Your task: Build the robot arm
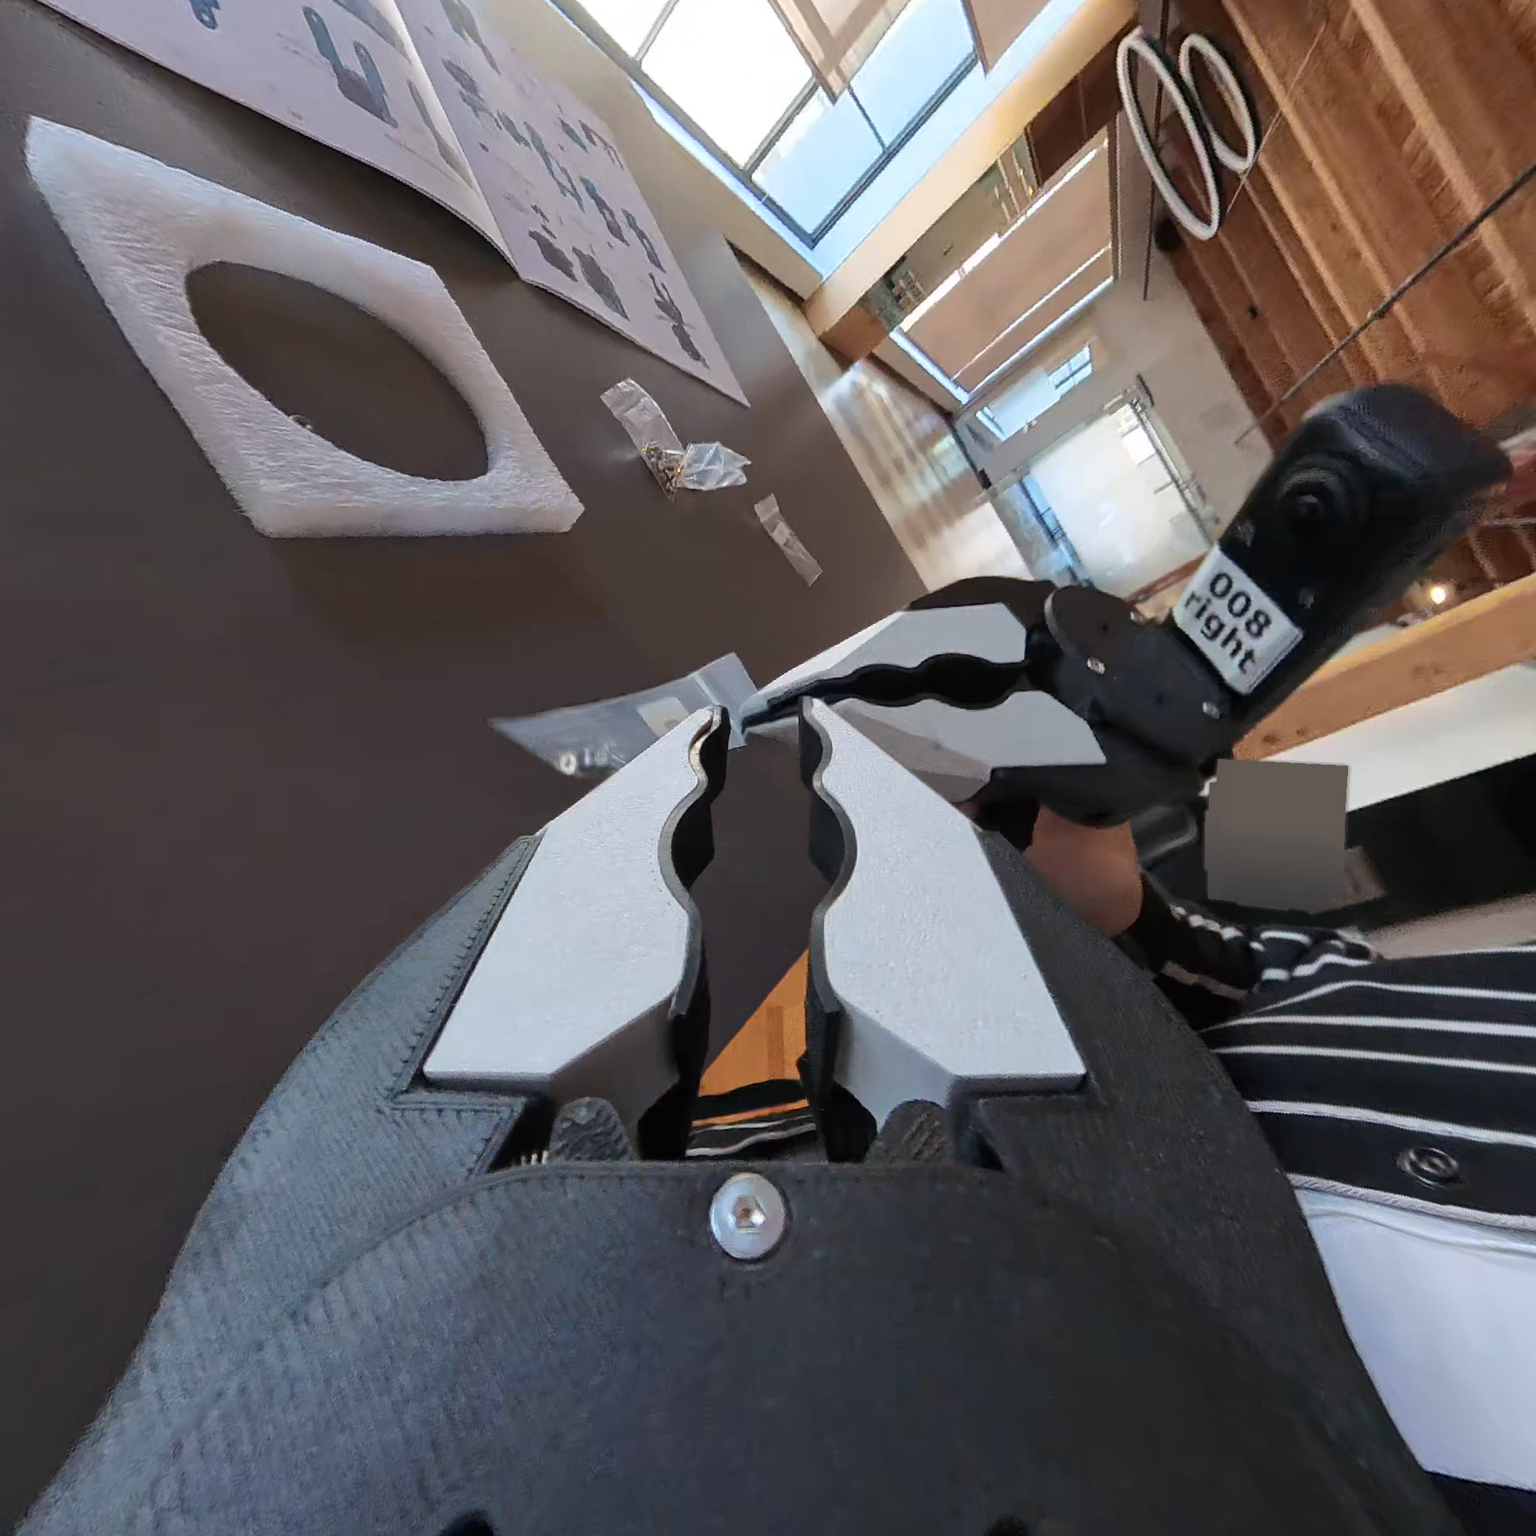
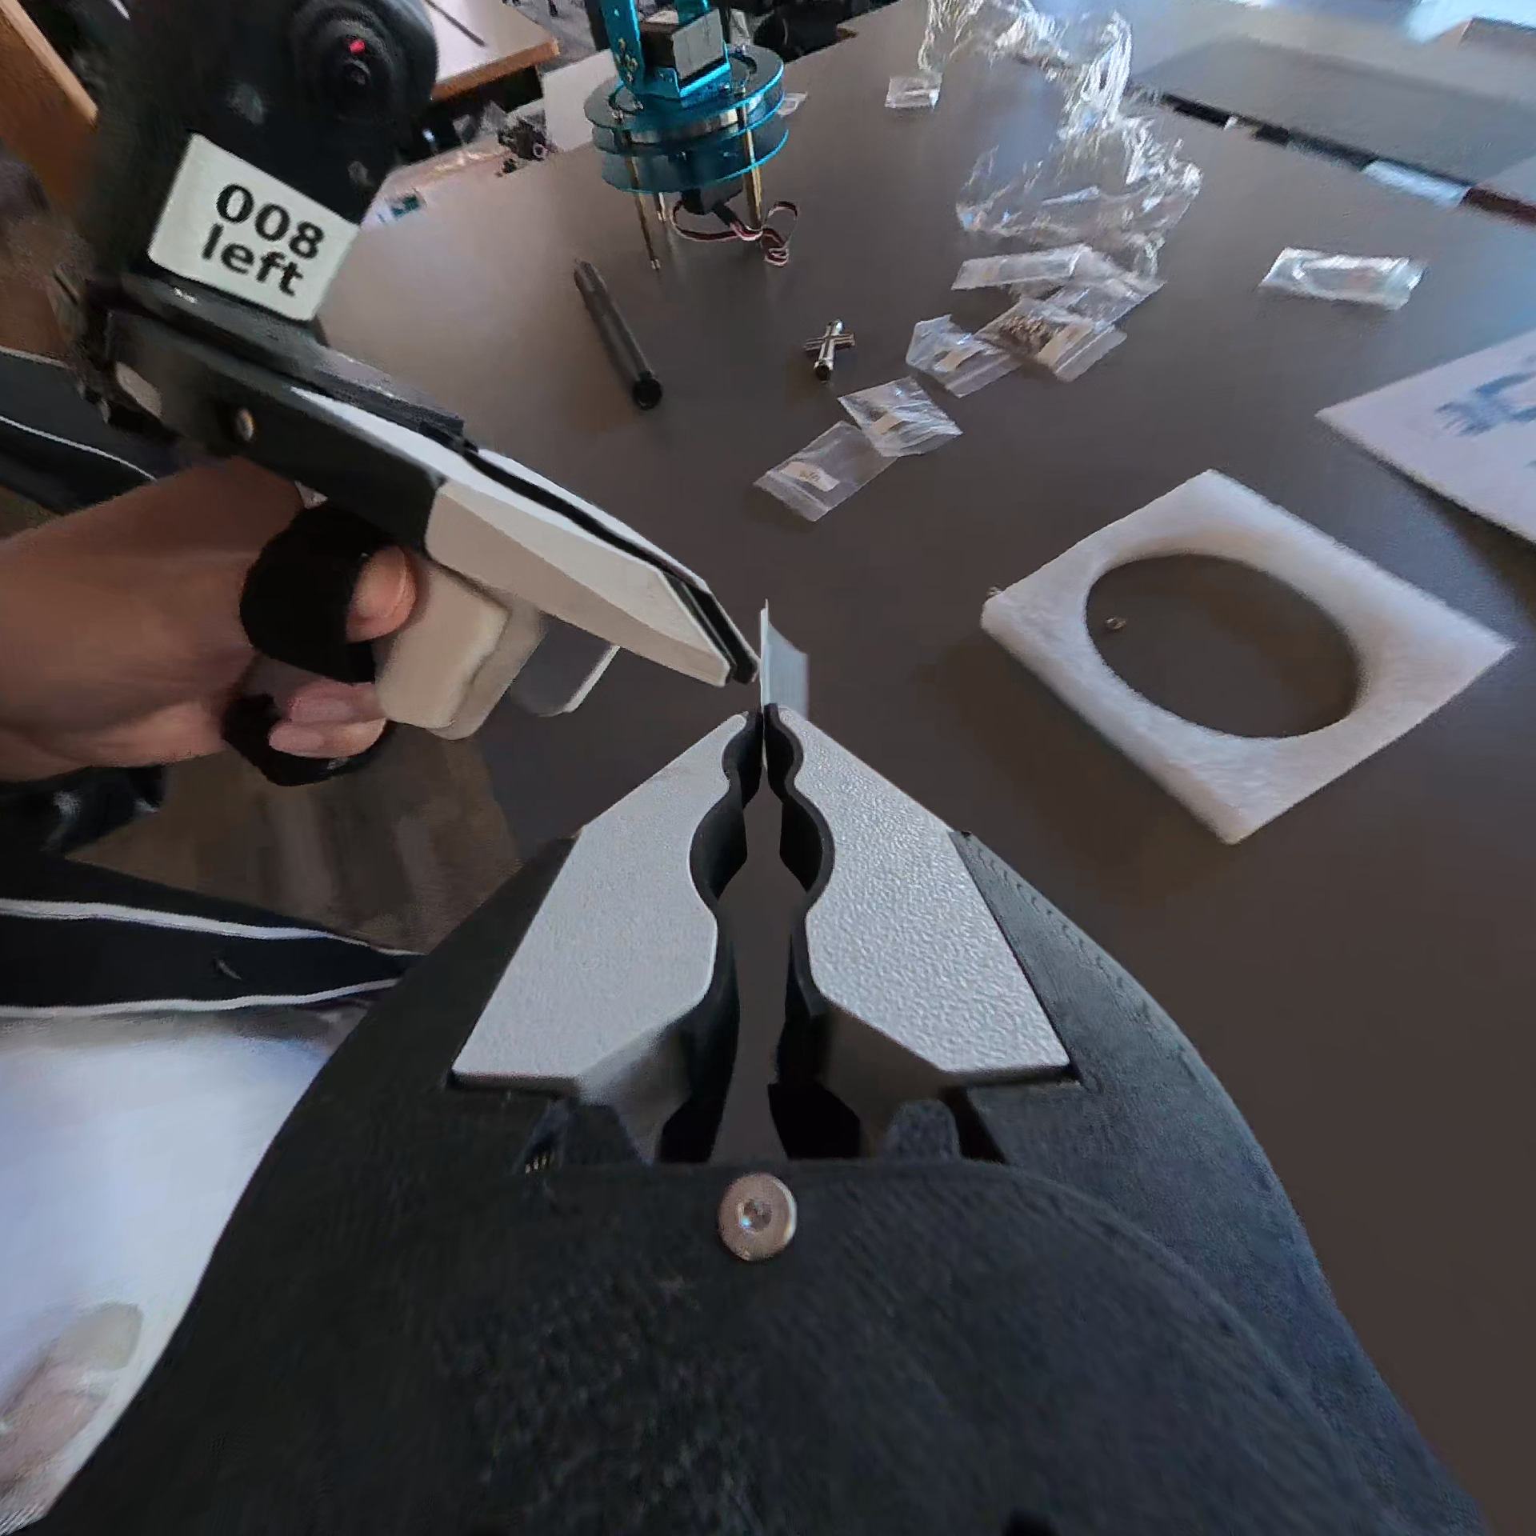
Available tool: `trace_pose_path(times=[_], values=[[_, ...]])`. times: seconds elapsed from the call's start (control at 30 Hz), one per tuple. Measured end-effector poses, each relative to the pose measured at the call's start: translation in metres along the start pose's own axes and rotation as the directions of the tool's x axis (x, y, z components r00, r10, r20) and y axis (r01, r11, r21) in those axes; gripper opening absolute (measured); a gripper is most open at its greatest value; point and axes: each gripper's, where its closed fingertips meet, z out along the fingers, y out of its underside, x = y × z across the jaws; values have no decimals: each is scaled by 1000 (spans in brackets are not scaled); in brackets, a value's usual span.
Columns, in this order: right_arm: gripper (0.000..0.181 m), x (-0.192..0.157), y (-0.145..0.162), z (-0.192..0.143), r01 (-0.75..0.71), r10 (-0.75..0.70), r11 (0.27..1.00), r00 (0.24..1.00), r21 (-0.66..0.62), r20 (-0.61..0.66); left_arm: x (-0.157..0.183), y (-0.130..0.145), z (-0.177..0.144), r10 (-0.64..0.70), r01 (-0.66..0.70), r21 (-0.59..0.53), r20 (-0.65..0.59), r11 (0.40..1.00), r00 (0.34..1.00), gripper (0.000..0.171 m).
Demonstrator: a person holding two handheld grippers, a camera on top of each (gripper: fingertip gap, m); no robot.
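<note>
My right gripper (image 2: 765, 721) is shut on the edge of a small clear plastic bag (image 2: 783, 665) and holds it above the dark table (image 2: 1080, 1039). In the left wrist view the right gripper (image 1: 752, 711) comes in from the right, and the bag (image 1: 607, 731), with small metal parts inside, hangs out to the left of its tips. My left gripper (image 1: 765, 721) has a narrow gap between its jaws, with the tips right at the bag's held end. It holds nothing. In the right wrist view the left gripper (image 2: 744, 673) is held by a hand (image 2: 125, 632) and its tip touches the bag's side.
A white foam square with a round hole (image 2: 1039, 632) lies to the right, also seen in the left wrist view (image 1: 125, 216). Printed sheets (image 1: 565, 166), several small clear bags (image 2: 898, 416), a cross-shaped wrench (image 2: 831, 341), a dark rod (image 2: 615, 332), crumpled plastic (image 2: 1072, 166) and a blue round assembly (image 2: 690, 91) lie farther back. Less than 4 cm separates the two grippers' tips.
</note>
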Motion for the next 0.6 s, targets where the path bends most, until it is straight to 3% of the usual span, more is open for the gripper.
trace_pose_path(times=[0.1,0.4,0.6], values=[[0,6,1,-2,53,-53,999,998,13,-17,-3,1,13,-24,24,11,8,1000,1000,8],[0,21,16,-6,137,-137,991,990,-8,-16,-14,5,35,-59,58,22,51,998,997,6],[8,26,15,-7,54,-54,999,998,9,44,-15,2,41,-38,37,9,44,999,998,0]])
